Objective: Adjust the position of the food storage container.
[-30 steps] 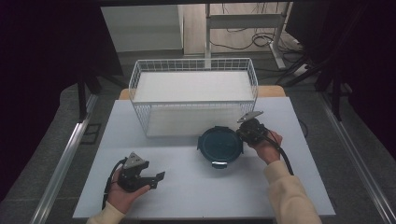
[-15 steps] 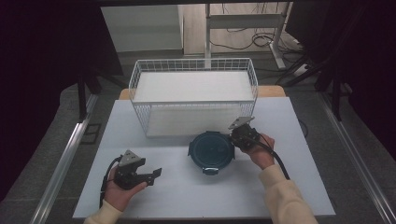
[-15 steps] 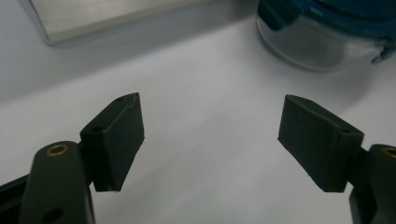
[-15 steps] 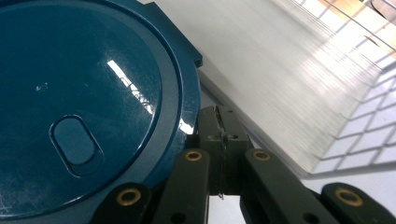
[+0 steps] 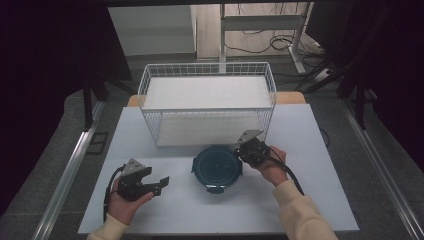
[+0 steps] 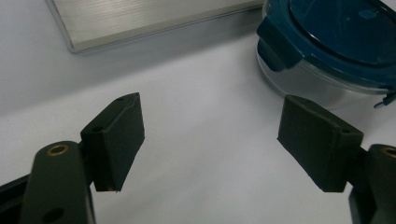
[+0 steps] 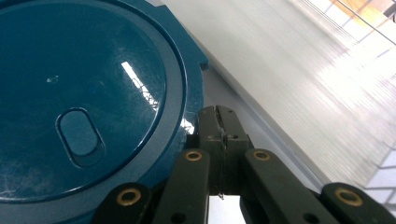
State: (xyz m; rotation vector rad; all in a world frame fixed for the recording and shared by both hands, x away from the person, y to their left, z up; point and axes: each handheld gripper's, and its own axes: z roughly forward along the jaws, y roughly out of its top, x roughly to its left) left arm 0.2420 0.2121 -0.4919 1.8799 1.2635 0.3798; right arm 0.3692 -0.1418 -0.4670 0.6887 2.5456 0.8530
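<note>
The left hand-held gripper rests on the tabletop with jaws spread, empty. Mid-table sits the round container with a blue lid: probably light, stiff, slick plastic, best held by a side clip. The right hand-held gripper, pressed together, touches its rim. The wire basket crowds behind.

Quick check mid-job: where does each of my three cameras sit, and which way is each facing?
High view: above the person's side, looking forward and down at the table, basket, container; both forearms and hands show.
Left gripper view: on the left gripper, jaws apart, facing the container.
Right gripper view: on the right gripper, jaws together beside the lid.
All three share the container.
</note>
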